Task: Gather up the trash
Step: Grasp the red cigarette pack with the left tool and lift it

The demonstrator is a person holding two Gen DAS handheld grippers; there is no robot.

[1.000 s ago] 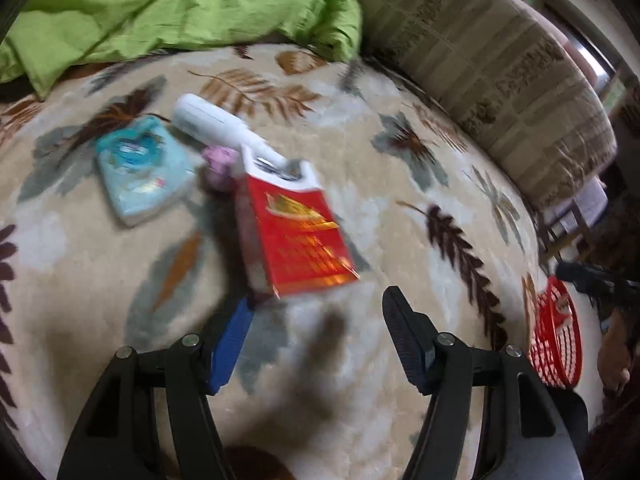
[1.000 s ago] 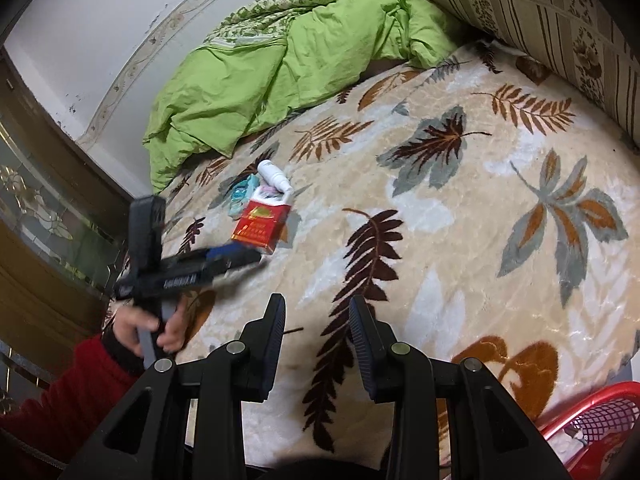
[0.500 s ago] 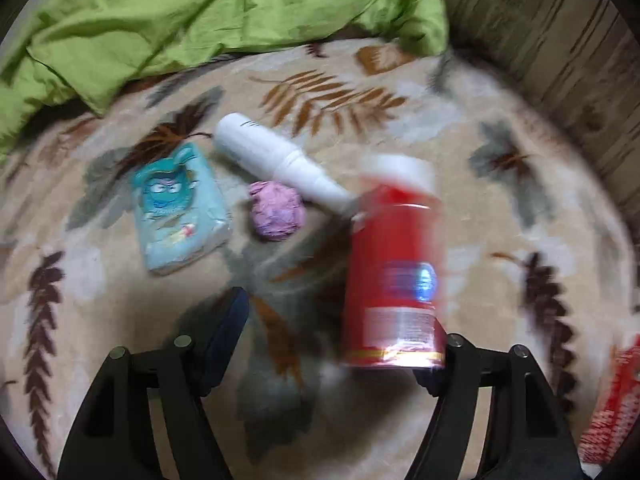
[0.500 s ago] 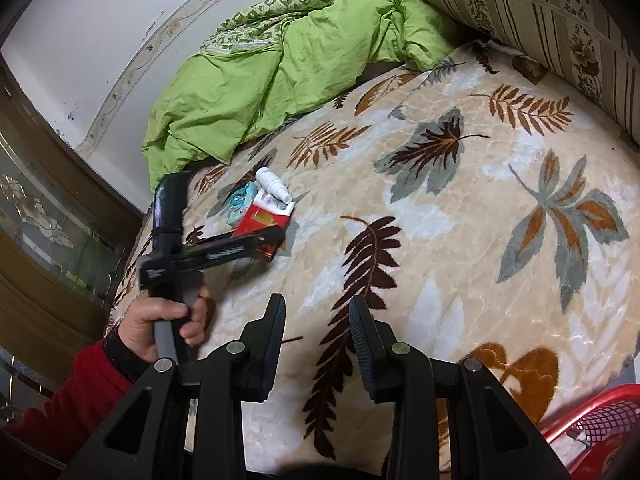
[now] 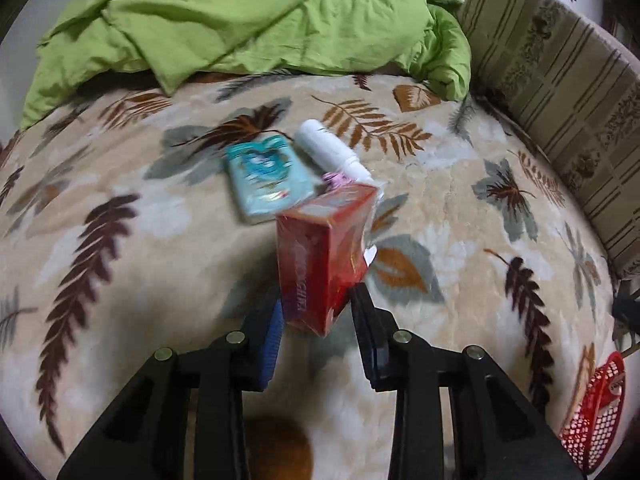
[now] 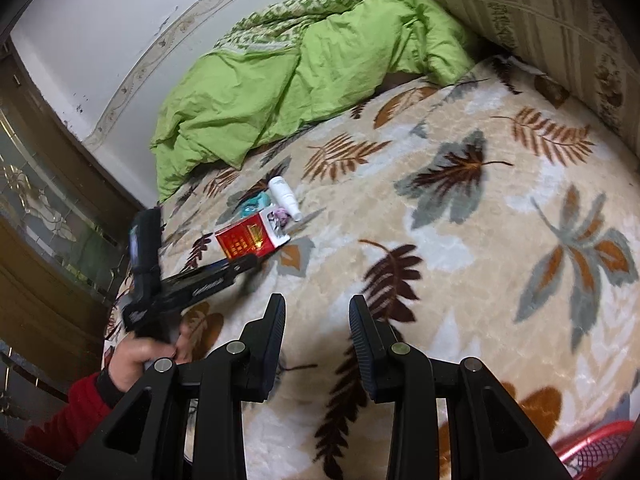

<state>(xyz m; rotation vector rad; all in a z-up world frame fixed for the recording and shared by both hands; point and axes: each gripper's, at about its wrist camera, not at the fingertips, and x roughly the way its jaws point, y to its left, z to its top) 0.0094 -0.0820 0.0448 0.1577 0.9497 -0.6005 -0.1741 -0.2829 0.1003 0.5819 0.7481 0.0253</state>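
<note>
Two black jaws of the left gripper [image 5: 318, 312] were closing on a red rectangular cardboard box [image 5: 326, 256] wrapped in clear film, their pads against its sides, holding it tilted above the beige leaf-patterned plush blanket [image 5: 460, 184]. Just beyond the box lay a teal plastic packet [image 5: 269, 176], a white plastic bottle [image 5: 330, 152] and a small pink crumpled wad [image 5: 335, 179]. Well to the box's right sat a red mesh basket [image 5: 596, 412], while the right gripper [image 6: 317, 334] hovered over the blanket with jaws apart and holding nothing.

free: bare bed blanket [image 6: 460, 264] right of the red box [image 5: 324, 256] | blocked: bottle [image 5: 332, 152], blue packet [image 5: 268, 176] just behind it; green quilt [image 5: 240, 20] farther back
</note>
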